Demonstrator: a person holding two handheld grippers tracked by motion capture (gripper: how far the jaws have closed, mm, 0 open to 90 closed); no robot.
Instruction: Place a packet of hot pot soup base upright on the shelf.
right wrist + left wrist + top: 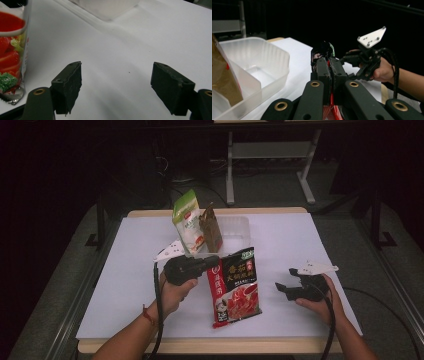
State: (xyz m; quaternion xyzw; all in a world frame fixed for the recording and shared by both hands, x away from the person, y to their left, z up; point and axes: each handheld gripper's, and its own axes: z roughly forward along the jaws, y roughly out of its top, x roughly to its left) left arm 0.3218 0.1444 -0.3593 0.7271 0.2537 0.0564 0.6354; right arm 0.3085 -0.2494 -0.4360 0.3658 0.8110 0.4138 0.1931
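A red and black food pouch with a tomato picture hangs upright, its lower end near the white table. My left gripper is shut on the pouch's upper left edge; in the left gripper view the pads pinch the thin pouch edge. My right gripper rests low at the table's right, open, with nothing between its jaws. In the right gripper view its gripper shows bare table between the pads, and the pouch stands at the left.
A clear plastic bin stands at the table's back centre, holding a green and white pouch and a brown pouch. In the left gripper view the bin lies to the left. Desk legs stand behind the table.
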